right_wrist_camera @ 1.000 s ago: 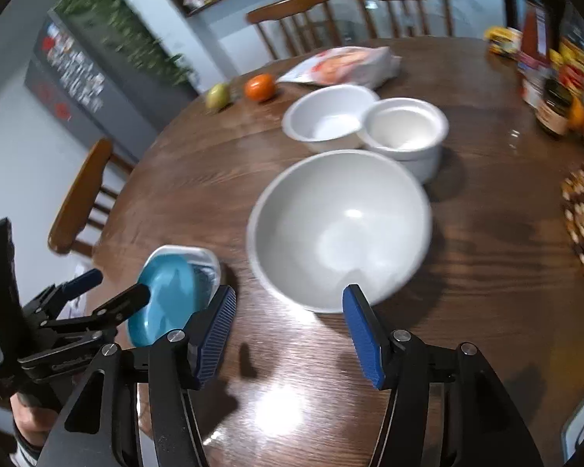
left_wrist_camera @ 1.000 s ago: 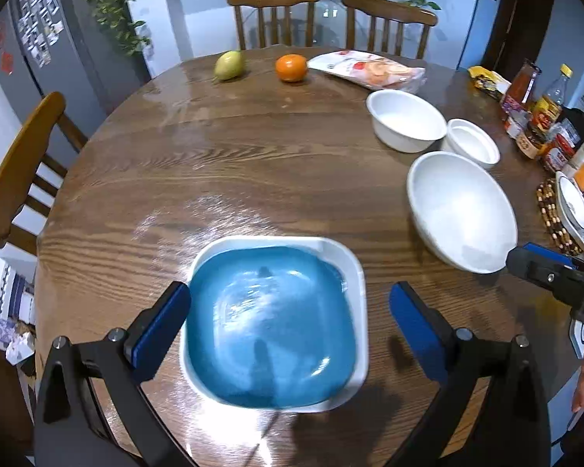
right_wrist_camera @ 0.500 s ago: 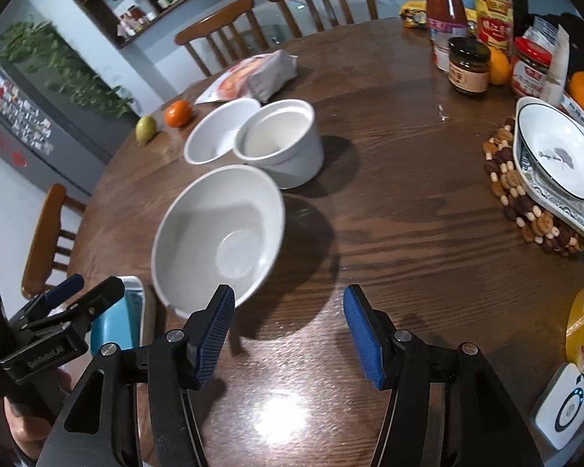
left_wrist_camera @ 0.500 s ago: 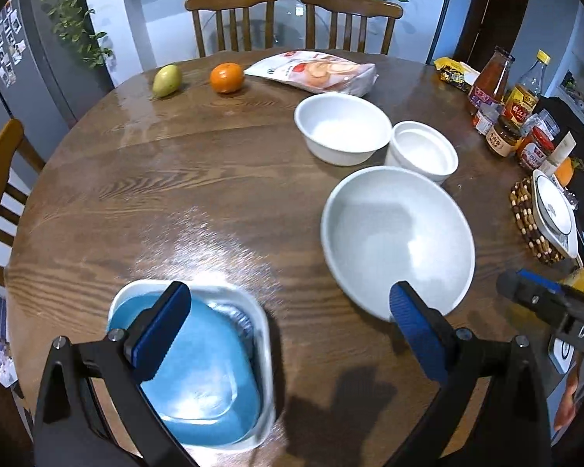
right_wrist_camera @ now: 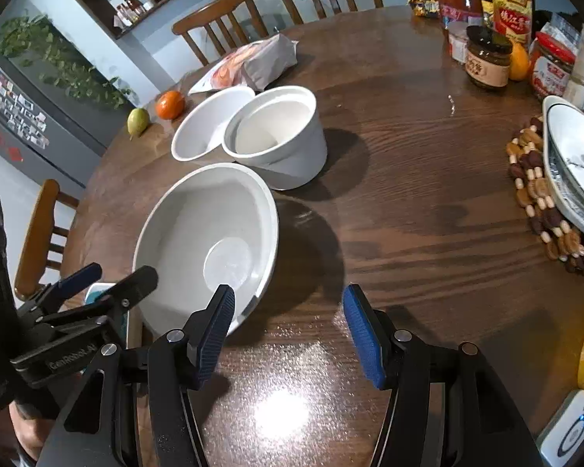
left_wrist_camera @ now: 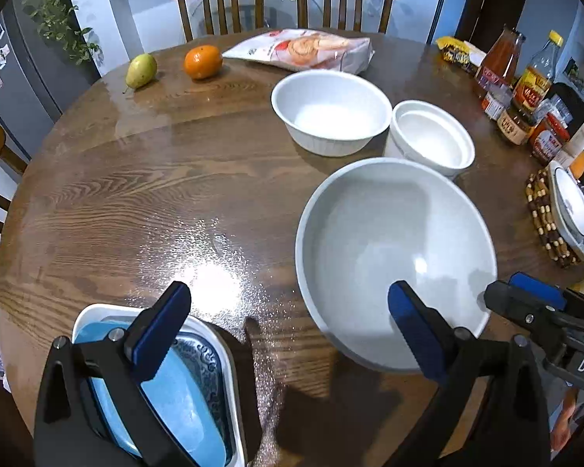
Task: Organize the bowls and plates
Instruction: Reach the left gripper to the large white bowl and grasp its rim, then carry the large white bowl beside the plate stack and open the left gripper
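The large round white ceramic bowl (left_wrist_camera: 395, 260) sat on the round wooden table (left_wrist_camera: 144, 179), ahead and right of the left hand-held gripper (left_wrist_camera: 284, 323), ahead-left of the right hand-held gripper (right_wrist_camera: 288, 325) (both released, empty); the left appeared nearer.

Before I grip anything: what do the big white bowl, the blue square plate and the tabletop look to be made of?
Big white bowl: likely glazed ceramic or porcelain, though melamine can't be ruled out; smooth and glossy, with a small light glint inside.
Blue square plate: probably glazed ceramic; shiny blue centre, white rim, printed pattern.
Tabletop: wood, or wood veneer, under a glossy varnish; clear grain lines and a bright lamp reflection.
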`<state>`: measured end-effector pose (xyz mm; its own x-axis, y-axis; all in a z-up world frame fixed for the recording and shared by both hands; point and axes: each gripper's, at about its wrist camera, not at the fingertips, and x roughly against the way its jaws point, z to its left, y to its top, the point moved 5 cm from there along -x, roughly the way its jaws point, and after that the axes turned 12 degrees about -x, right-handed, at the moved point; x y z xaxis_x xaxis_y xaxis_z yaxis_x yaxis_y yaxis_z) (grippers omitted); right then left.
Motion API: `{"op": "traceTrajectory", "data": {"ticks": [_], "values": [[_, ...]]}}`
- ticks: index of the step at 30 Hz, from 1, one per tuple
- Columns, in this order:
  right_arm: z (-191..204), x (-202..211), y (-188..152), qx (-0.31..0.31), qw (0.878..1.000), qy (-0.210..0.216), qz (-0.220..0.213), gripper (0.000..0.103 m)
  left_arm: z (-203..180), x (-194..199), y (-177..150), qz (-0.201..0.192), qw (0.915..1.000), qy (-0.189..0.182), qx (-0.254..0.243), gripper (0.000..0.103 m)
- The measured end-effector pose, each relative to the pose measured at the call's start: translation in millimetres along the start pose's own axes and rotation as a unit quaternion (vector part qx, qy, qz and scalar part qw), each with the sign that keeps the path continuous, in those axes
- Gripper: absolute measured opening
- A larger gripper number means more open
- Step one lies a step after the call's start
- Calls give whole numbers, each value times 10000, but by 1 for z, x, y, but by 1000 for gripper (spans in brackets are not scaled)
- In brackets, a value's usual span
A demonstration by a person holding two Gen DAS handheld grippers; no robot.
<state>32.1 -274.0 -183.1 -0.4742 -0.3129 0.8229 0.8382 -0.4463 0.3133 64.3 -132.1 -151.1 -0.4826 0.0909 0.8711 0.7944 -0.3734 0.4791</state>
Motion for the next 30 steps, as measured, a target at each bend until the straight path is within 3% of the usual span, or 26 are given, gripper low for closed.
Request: {"op": "traceTrajectory", "data": {"ticks": [9, 12, 17, 21, 23, 30], "values": [[2, -15, 8, -19, 9999, 70, 121, 57, -5, -18, 4, 178, 9995, -260, -80, 72], [3, -19, 10, -4, 9998, 95, 178, 51, -8, -22, 4, 222, 9990, -383, -113, 58], [2, -25, 11, -8, 9995, 106, 297, 35, -15, -27, 5, 294, 9980, -538, -159, 51], [3, -28, 10, 22, 9993, 149, 351, 17, -16, -31, 4, 355, 9968, -708, -111, 25], [5, -29, 9, 58, 9992, 169, 371, 11, -17, -33, 4, 395, 9961, -789, -66, 22], [10, -24, 4, 47, 9982, 315, 516, 11, -15, -20, -2, 337, 9966, -748, -68, 21]]}}
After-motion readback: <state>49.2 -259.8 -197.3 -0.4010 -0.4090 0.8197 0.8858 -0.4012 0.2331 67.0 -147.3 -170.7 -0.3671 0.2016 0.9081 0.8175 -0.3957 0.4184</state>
